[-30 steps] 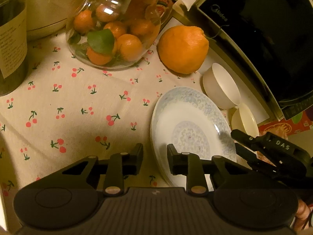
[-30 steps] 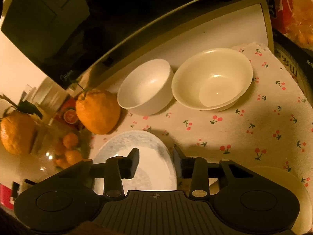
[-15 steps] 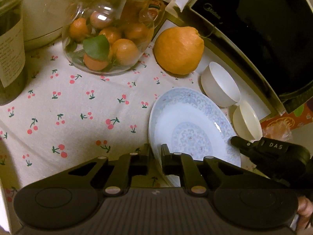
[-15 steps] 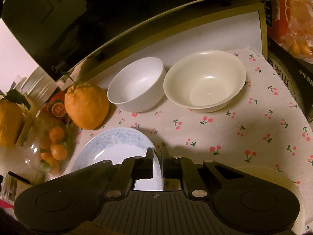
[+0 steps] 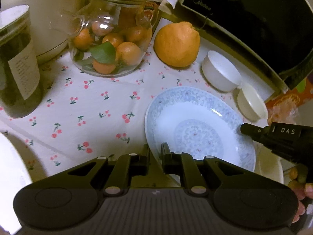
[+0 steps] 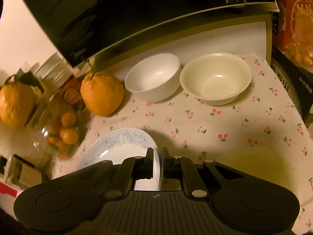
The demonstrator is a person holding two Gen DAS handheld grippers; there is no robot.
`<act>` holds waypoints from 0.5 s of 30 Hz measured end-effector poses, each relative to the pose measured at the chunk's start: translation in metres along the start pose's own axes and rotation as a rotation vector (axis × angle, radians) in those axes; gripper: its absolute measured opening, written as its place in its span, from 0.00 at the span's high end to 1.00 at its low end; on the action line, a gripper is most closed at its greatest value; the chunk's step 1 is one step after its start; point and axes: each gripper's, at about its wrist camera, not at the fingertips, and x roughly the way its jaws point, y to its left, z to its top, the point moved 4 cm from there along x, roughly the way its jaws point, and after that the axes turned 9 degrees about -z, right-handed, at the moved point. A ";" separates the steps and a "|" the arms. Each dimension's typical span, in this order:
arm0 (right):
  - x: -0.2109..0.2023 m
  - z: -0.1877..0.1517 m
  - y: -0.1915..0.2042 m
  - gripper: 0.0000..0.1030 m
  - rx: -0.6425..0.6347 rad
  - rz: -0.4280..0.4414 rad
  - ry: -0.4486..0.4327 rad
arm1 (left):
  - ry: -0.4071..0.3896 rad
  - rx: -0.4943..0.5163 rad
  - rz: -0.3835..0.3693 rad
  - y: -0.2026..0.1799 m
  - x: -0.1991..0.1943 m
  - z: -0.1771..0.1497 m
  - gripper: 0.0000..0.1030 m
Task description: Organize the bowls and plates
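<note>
A blue-patterned white plate (image 5: 197, 129) is held over the cherry-print cloth, tilted. My left gripper (image 5: 155, 152) is shut on its near-left rim. My right gripper (image 6: 157, 156) is shut on the opposite rim of the same plate (image 6: 121, 143), and its black fingers (image 5: 254, 131) show at the plate's right edge in the left wrist view. A white bowl (image 6: 154, 78) and a cream bowl (image 6: 215, 78) stand side by side near the microwave. A pale cream plate (image 6: 260, 168) lies at the lower right under my right gripper.
A big orange (image 5: 176, 43) sits left of the bowls. A glass jar of small oranges (image 5: 111, 39) and a dark labelled jar (image 5: 17, 64) stand at the left. The black microwave (image 6: 137, 13) is behind, an orange box (image 6: 293, 23) at the right.
Both grippers went from open to shut on opposite rims of the patterned plate. The plate now looks lifted and tilted off the cloth.
</note>
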 end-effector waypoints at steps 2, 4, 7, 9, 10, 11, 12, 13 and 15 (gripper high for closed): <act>-0.004 -0.005 0.002 0.91 -0.011 -0.006 0.008 | -0.004 0.021 -0.002 0.001 -0.004 -0.001 0.90; -0.007 -0.010 0.003 0.91 -0.013 -0.010 0.021 | -0.001 0.034 -0.002 0.003 -0.009 -0.001 0.90; -0.009 -0.017 0.003 0.91 -0.003 -0.011 0.047 | 0.002 0.057 0.000 0.004 -0.017 -0.003 0.90; -0.011 -0.022 0.004 0.91 0.003 -0.011 0.068 | 0.010 0.072 0.005 0.006 -0.021 -0.005 0.90; -0.011 -0.025 0.005 0.91 0.003 -0.012 0.076 | 0.015 0.077 0.009 0.006 -0.022 -0.005 0.90; -0.012 -0.028 0.006 0.91 -0.002 -0.013 0.085 | 0.022 0.081 0.017 0.008 -0.022 -0.006 0.90; -0.013 -0.030 0.008 0.91 -0.010 -0.014 0.090 | 0.026 0.089 0.021 0.009 -0.023 -0.007 0.90; -0.015 -0.032 0.009 0.91 -0.018 -0.017 0.096 | 0.032 0.100 0.026 0.010 -0.023 -0.008 0.90; -0.017 -0.036 0.011 0.91 -0.025 -0.021 0.114 | 0.041 0.110 0.032 0.012 -0.024 -0.009 0.90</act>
